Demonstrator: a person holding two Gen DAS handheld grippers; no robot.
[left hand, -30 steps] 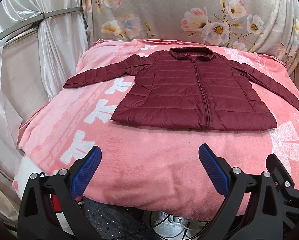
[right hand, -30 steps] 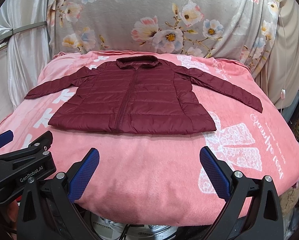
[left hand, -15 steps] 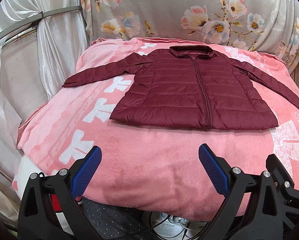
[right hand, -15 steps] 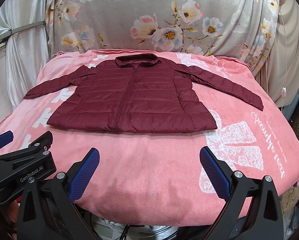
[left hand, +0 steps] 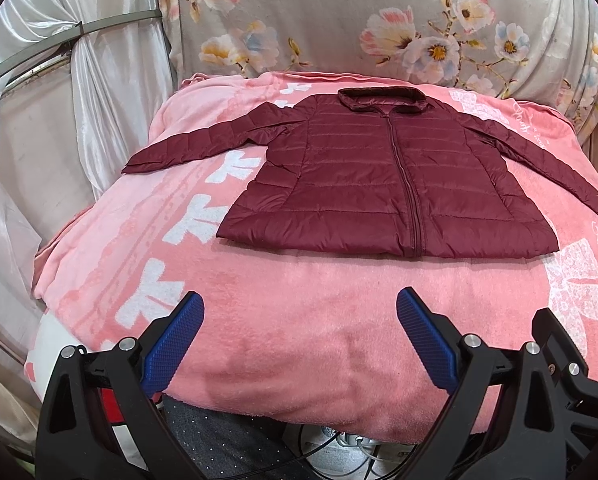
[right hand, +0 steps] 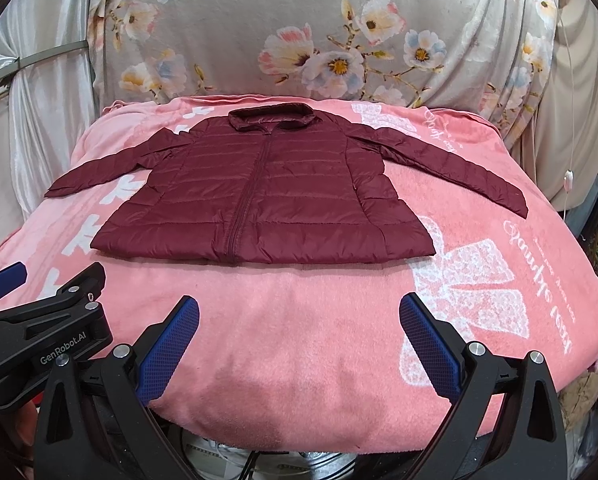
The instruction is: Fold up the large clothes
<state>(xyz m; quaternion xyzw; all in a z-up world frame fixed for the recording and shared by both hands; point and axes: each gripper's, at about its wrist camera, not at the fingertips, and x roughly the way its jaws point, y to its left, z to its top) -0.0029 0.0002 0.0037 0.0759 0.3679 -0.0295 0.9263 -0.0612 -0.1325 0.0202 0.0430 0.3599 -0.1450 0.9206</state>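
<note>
Claws first: left gripper [left hand: 301, 334] and right gripper [right hand: 299, 338] both hang spread wide and empty over the near edge of the pink blanket [left hand: 299, 320]. Toward 12 o'clock the maroon jacket [left hand: 383, 176] lies flat, zipped, sleeves out at 10 and 2. Folding looks unstarted; the likely next move is reaching forward to pinch a sleeve

You're seeing "GenRobot.AI" printed white on the left gripper [right hand: 7, 280] body, upside-down white script lying on the pink blanket [right hand: 299, 340], not reading clearly.
</note>
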